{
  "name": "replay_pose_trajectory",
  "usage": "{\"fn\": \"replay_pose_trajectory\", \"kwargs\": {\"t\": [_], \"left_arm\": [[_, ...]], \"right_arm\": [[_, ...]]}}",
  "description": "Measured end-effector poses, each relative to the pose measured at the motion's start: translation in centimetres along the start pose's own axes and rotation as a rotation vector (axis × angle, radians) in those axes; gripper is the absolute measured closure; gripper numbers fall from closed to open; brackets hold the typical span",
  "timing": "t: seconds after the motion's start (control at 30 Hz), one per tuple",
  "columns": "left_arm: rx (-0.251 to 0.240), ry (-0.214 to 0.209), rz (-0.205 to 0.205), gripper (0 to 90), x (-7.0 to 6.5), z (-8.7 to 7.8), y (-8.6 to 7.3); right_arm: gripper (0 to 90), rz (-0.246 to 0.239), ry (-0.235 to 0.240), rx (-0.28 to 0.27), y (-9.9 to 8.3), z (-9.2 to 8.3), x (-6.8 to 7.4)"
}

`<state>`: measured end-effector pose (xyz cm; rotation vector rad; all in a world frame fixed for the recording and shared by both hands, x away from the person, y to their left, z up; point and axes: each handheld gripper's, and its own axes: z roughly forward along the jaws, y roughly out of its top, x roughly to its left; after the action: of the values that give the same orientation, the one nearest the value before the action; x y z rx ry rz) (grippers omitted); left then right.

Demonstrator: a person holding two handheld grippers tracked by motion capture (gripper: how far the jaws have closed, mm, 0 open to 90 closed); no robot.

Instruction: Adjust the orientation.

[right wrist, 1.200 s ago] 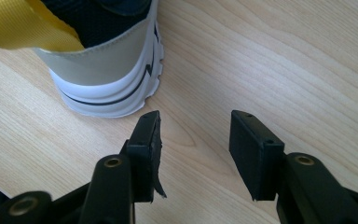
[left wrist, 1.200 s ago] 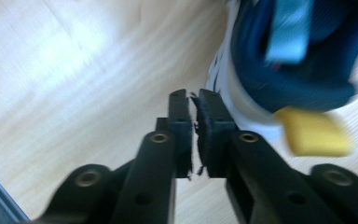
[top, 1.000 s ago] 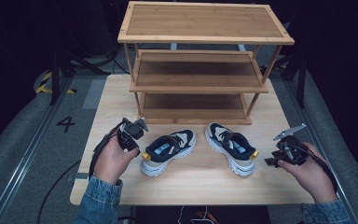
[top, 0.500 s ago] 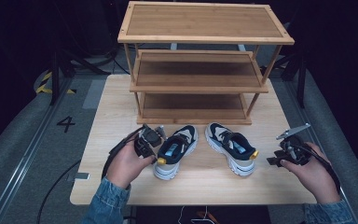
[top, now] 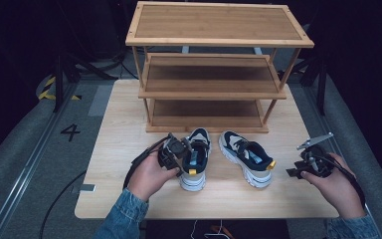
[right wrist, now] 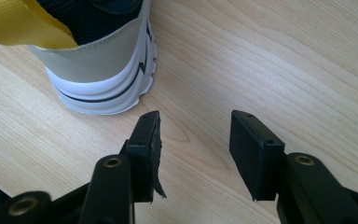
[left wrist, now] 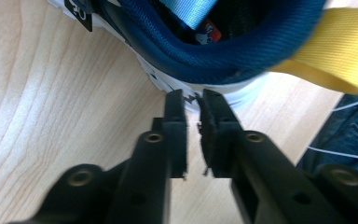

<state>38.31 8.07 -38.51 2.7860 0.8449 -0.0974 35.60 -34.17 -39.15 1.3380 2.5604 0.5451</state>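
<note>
Two navy, white and beige sneakers stand on the wooden table [top: 124, 129] in front of a shelf rack. My left gripper [top: 183, 155] is at the heel side of the left sneaker [top: 196, 162]. In the left gripper view its fingertips [left wrist: 175, 100] touch the white sole below the blue collar [left wrist: 223, 60] and yellow pull tab [left wrist: 335, 51]. Its jaws have just been opening to a narrow gap, with nothing between them. My right gripper [top: 294, 170] stands open over bare wood, right of the right sneaker [top: 246, 159]. That sneaker's heel [right wrist: 107, 70] lies just ahead of the empty right gripper [right wrist: 193, 126].
A three-tier bamboo shelf rack [top: 214, 84] stands at the back of the table, its shelves bare. Bare wood lies to the left of the left hand and between the sneakers and the front edge. The floor around is dark grey.
My left hand has moved right to the left sneaker's heel, and that sneaker has turned to point more toward the rack. The right hand has not moved.
</note>
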Motion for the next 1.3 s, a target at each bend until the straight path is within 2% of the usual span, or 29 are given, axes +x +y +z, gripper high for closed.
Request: {"fn": "replay_pose_trajectory", "kwargs": {"t": [0.1,0.17,0.23,0.33,0.47,0.63,0.7,0.8,0.87,0.97,1.03,1.1,1.13,1.17,1.27,1.3], "left_arm": [[-0.004,0.007,-0.018,64.7,-0.3,-1.2,-0.3],[-0.009,0.009,-0.008,55.6,-0.6,-2.0,-0.4],[-0.031,0.032,0.014,51.6,-1.3,-3.0,-0.3],[-0.068,0.043,0.054,46.6,-2.3,-3.9,0.1],[-0.056,0.049,0.135,41.4,-3.7,-3.7,1.2],[-0.057,0.079,0.164,37.6,-3.9,-3.2,2.2],[-0.05,0.079,0.178,37.3,-3.7,-2.8,2.6],[-0.025,0.057,0.197,36.2,-3.2,-1.7,3.4],[-0.018,0.045,0.193,36.2,-2.8,-1.0,3.7],[0.006,0.005,0.198,35.8,-2.4,0.0,4.3],[0.03,-0.012,0.207,37.4,-2.3,0.7,4.7],[0.042,-0.026,0.2,40.5,-2.3,1.2,4.8],[0.049,-0.03,0.211,42.3,-2.2,1.3,4.9],[0.054,-0.045,0.198,44.5,-2.2,1.6,4.9],[0.072,-0.071,0.215,47.0,-2.1,2.1,4.9],[0.076,-0.076,0.203,50.8,-2.2,2.2,4.9]], "right_arm": [[55.1,0.003,-0.001,0.0,-0.1,-0.1,-0.1],[55.1,0.003,-0.001,0.0,-0.1,-0.1,0.0],[55.0,0.003,-0.001,0.0,-0.2,-0.1,0.0],[54.7,0.008,0.007,-0.004,-0.4,-0.2,0.1],[54.3,0.014,0.006,-0.013,-0.7,-0.6,0.1],[51.2,0.011,-0.005,-0.016,-1.3,-0.7,0.0],[50.2,0.012,-0.009,-0.016,-1.5,-0.7,-0.1],[48.8,0.012,-0.011,-0.017,-1.8,-0.7,-0.1],[48.1,0.011,0.006,-0.021,-2.0,-0.6,0.0],[47.6,0.007,0.014,-0.018,-2.2,-0.5,0.1],[47.5,0.009,0.01,-0.019,-2.4,-0.6,0.2],[47.5,0.016,0.008,-0.019,-2.6,-0.7,0.1],[47.5,0.016,0.005,-0.02,-2.6,-0.7,0.1],[47.5,0.017,0.004,-0.019,-2.7,-0.7,0.1],[47.4,0.017,0.006,-0.021,-2.6,-0.7,0.0],[47.4,0.013,0.008,-0.019,-2.6,-0.6,0.1]]}}
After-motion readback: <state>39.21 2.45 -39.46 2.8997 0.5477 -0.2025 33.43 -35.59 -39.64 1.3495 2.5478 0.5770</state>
